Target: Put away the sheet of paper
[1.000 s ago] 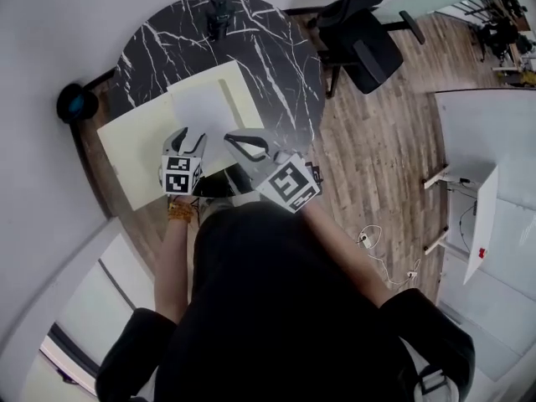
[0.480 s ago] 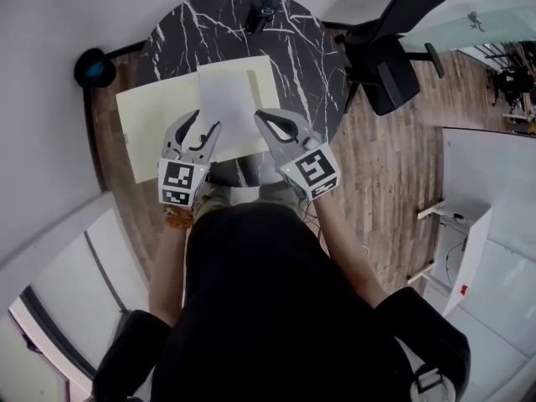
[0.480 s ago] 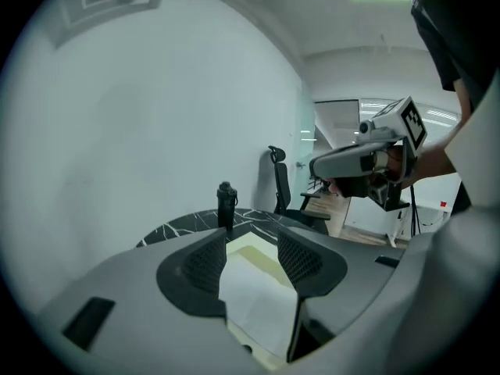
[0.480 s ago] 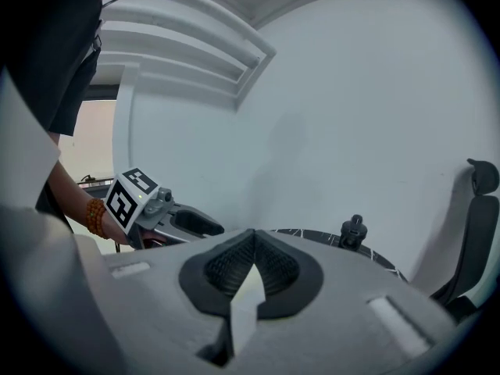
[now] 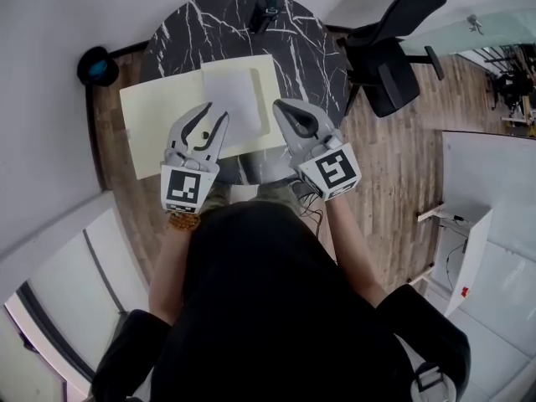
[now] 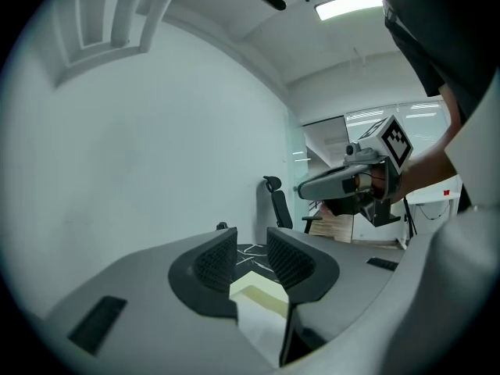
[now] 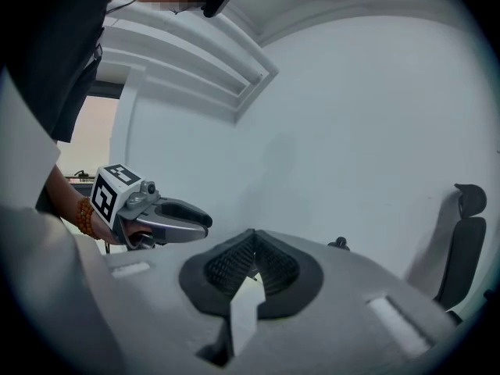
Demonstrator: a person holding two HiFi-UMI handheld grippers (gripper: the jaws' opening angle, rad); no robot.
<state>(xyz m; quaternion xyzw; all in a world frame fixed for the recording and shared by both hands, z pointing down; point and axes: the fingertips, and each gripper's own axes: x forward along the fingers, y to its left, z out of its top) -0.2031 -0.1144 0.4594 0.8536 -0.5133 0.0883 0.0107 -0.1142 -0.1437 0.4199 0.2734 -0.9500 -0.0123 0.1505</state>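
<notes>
White sheet of paper [image 5: 233,97] looks light, limp, best pinched at an edge; left gripper [image 5: 216,112], jaws just closing, stands spread and empty, right gripper [image 5: 283,107] pressed together.

The sheet of paper [image 5: 230,99] lies on a folder [image 5: 159,128] on the table [image 5: 303,48], chair [image 5: 390,70] at right

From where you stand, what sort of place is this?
Probably an office or workroom: a black swivel office chair, a round black marble-patterned table, and a white desk on a wood-plank floor.
</notes>
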